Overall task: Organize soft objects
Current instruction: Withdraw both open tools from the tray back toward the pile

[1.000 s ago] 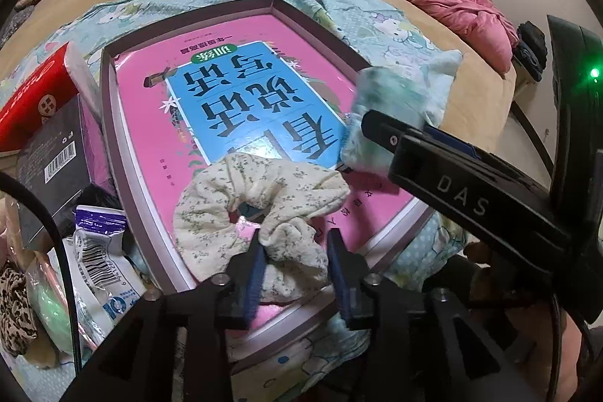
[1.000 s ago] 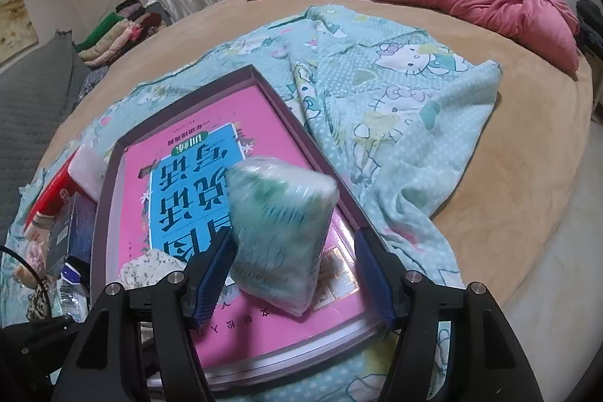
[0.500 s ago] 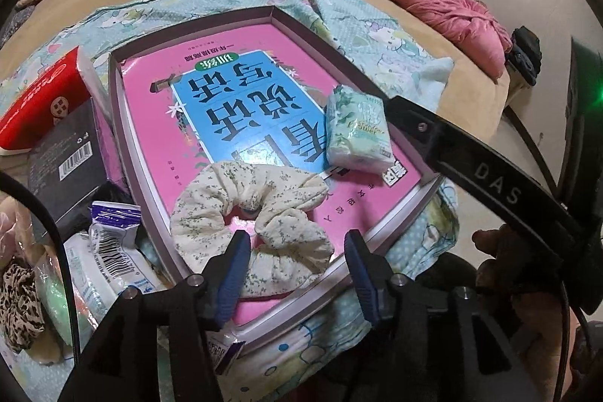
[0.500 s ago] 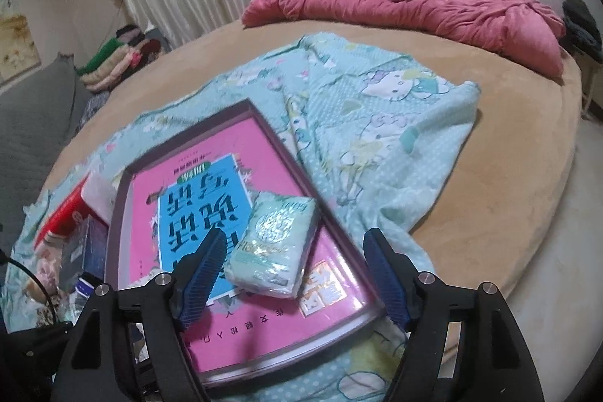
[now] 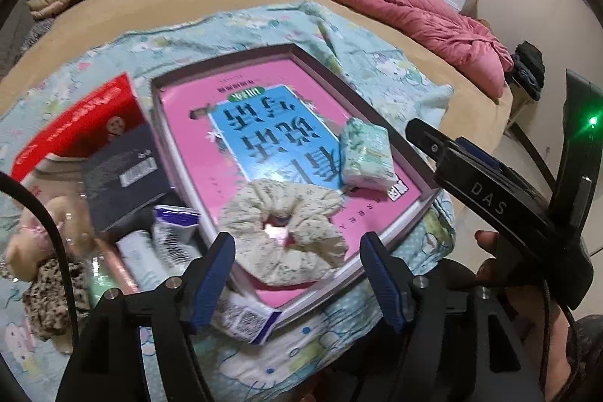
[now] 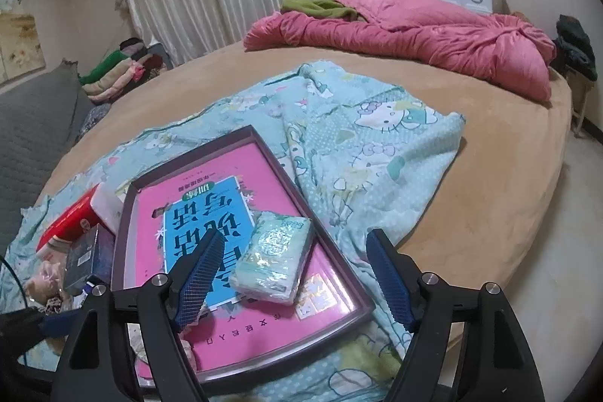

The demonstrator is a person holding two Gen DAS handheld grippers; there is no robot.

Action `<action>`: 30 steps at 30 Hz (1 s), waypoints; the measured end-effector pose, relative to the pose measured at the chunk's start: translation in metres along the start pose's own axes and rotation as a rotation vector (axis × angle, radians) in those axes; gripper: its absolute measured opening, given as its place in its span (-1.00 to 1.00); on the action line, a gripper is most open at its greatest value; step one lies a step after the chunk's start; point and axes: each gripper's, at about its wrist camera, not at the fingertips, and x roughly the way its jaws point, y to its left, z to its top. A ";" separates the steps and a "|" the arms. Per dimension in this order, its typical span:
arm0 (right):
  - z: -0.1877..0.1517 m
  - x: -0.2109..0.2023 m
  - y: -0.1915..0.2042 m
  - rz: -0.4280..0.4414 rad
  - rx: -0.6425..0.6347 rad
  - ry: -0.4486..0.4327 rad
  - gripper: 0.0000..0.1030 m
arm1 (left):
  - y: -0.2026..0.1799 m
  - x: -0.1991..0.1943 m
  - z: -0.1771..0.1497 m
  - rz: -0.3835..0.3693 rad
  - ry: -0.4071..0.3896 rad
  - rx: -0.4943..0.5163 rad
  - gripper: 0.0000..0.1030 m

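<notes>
A cream floral scrunchie (image 5: 288, 226) and a green tissue pack (image 5: 365, 153) lie in the pink box lid (image 5: 181, 123) on the bed. My left gripper (image 5: 301, 279) is open and empty, just near of the scrunchie and above it. My right gripper (image 6: 294, 279) is open and empty, pulled back above the tissue pack (image 6: 273, 257), which lies in the lid (image 6: 241, 153). The right gripper's body also shows at the right of the left wrist view (image 5: 486, 191). A leopard scrunchie (image 5: 49, 292) and a small plush toy (image 5: 41, 225) lie left of the lid.
A red tissue box (image 5: 75, 127), a dark box (image 5: 120, 176) and small packets (image 5: 173, 232) crowd the lid's left side. A Hello Kitty sheet (image 6: 377, 138) covers the tan bed. A pink duvet (image 6: 414, 32) lies at the back. The bed edge drops off right.
The left gripper let go of the cream scrunchie, the right let go of the tissue pack. Both opened wide and drew back and up from the lid.
</notes>
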 end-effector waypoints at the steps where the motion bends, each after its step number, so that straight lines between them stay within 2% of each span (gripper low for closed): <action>1: 0.000 -0.001 0.000 0.002 -0.001 -0.002 0.53 | 0.001 -0.003 -0.001 0.006 -0.008 -0.002 0.33; 14: 0.001 -0.033 0.028 0.029 -0.034 -0.044 0.58 | 0.029 -0.039 -0.007 0.103 -0.068 -0.065 0.43; 21: 0.000 -0.048 0.045 0.045 -0.066 -0.058 0.58 | 0.040 -0.055 -0.017 0.129 -0.092 -0.076 0.47; 23: -0.001 -0.052 0.052 0.052 -0.082 -0.060 0.58 | 0.043 -0.060 -0.019 0.129 -0.099 -0.080 0.54; 30: -0.003 -0.065 0.072 0.075 -0.137 -0.066 0.59 | 0.050 -0.076 -0.024 0.150 -0.126 -0.085 0.56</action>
